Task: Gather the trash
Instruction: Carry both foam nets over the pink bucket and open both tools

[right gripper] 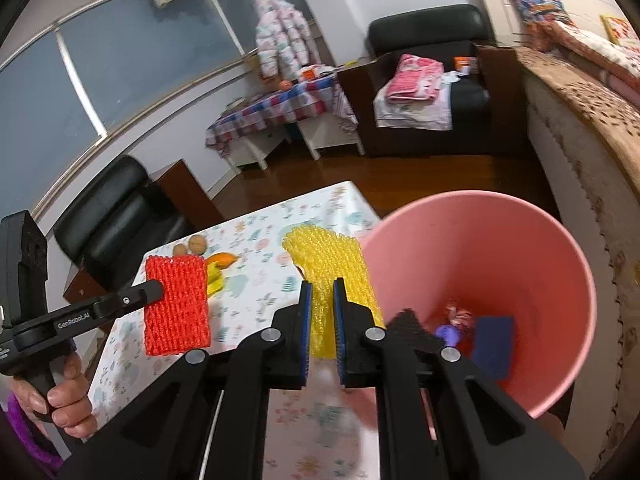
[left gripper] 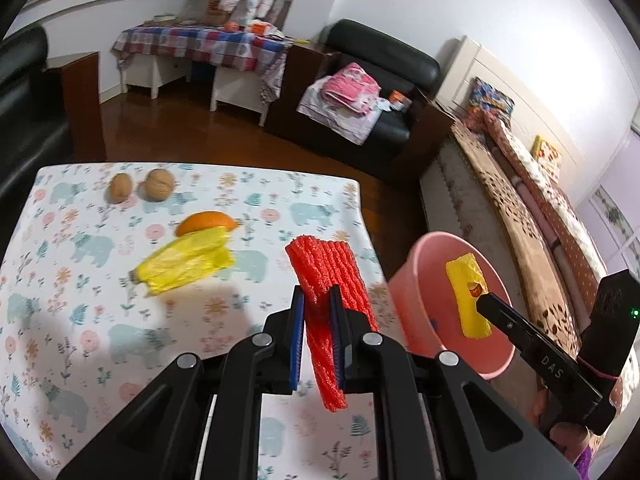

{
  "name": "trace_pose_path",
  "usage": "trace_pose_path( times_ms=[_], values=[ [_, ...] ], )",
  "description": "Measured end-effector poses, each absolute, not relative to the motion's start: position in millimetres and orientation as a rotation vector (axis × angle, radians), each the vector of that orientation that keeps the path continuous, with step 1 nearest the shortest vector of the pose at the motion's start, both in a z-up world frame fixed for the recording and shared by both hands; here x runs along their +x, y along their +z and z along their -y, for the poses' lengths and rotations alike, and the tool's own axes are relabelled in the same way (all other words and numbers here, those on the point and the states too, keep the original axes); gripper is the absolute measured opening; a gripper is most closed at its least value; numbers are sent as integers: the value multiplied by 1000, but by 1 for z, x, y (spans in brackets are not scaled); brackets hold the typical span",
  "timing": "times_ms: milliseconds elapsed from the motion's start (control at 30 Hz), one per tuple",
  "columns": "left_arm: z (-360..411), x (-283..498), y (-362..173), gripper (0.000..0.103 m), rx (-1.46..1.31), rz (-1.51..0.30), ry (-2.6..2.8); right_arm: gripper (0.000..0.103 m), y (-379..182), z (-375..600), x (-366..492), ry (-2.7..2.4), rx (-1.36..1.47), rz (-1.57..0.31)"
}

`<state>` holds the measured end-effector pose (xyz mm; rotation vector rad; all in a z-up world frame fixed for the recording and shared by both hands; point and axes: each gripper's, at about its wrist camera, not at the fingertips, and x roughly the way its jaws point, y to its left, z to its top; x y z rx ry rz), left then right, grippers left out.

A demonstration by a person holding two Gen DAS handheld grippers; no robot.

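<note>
Both grippers are loaded up right now. The left gripper (left gripper: 318,300) has its fingers pinched narrow on a red foam net (left gripper: 328,268) — the net sticks up past the tips and a strip of it hangs down between the blue pads toward the camera. It's over the right-hand part of the table (left gripper: 60,320), which has a white cloth with bears and flowers on it.

The right gripper (right gripper: 322,292) is clamped the same way on a yellow foam net (right gripper: 326,260), fingers narrow with the net squeezed between them. In the left wrist view that yellow net sits in front of the mouth of the pink bin (left gripper: 424,280), which stands just off the table's right edge, next to the bed (left gripper: 500,216).

From the right wrist view you can see down into the bin (right gripper: 500,240) — there's already some stuff at the bottom: a dark blue flat piece (right gripper: 494,340), something purple (right gripper: 448,334) and a pinkish crumpled bit (right gripper: 460,314). Can't tell what they are exactly.

Still on the table: a yellow wrapper (left gripper: 184,266) lying flat, an orange peel (left gripper: 206,222) touching its far edge, and two walnuts (left gripper: 140,186) side by side near the far left.

A hand (right gripper: 60,388) with a purple sleeve grips the left gripper's handle in the right wrist view.
</note>
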<state>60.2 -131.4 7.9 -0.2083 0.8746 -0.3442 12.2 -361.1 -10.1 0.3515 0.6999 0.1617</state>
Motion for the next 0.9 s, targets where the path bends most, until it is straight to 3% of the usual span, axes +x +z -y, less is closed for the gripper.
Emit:
trace_pose_path(
  times_ms=[900],
  values=[
    [263,61,7,11,-10,-893,-514,11,-45,436,-24,14,444,-726]
  ],
)
